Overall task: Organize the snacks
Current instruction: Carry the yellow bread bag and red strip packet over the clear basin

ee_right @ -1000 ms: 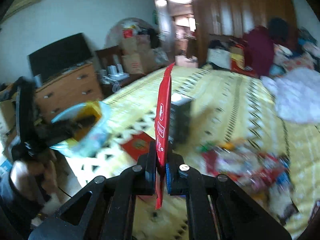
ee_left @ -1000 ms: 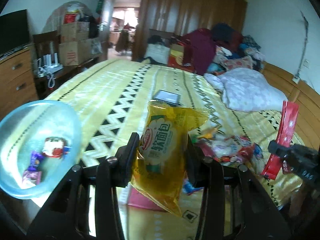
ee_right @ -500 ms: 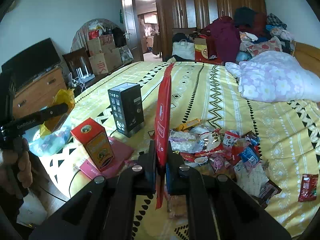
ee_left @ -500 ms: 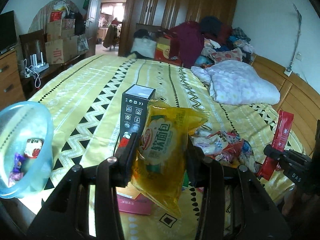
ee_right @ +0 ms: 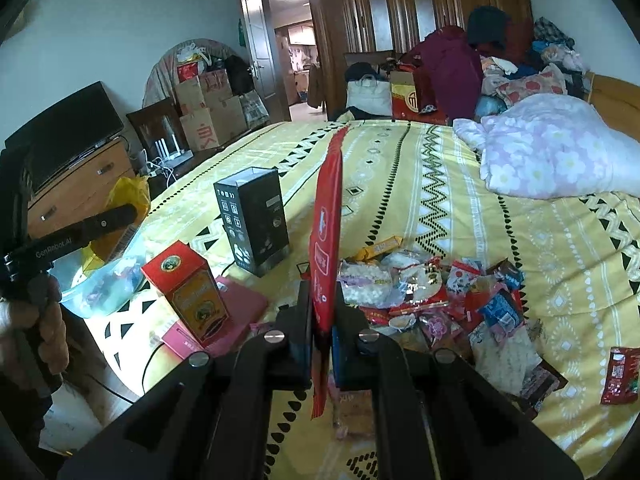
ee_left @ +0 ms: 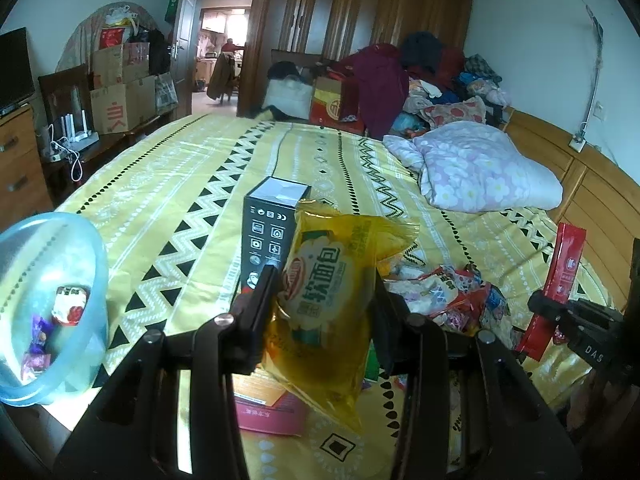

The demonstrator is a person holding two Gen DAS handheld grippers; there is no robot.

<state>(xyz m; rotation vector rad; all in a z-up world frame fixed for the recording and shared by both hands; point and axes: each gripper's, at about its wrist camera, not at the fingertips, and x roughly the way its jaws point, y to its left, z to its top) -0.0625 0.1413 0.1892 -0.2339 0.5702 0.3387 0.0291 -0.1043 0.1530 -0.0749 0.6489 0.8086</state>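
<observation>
two snacks lifted off a cluttered bed, a blue bowl waiting at its edge

the left gripper (ee_left: 324, 296) is clamped on a yellow bread packet (ee_left: 332, 300), held upright in front of the black box (ee_left: 272, 236), likely so it clears the pile before going to the blue bowl (ee_left: 90, 264) left of that box, where a few sweets already lie; the right gripper (ee_right: 323, 328) is pinched tight on a thin red sachet (ee_right: 328, 248), standing on edge just right of the black box, with the snack pile (ee_right: 436, 300) further right on the yellow bedspread (ee_right: 460, 208). against a second ago, both views have swung right across the bed: the bowl sits smaller and nearer the frame edge, the black box shows fuller, and the blur in the right view has cleared; both grips are unchanged.
</observation>
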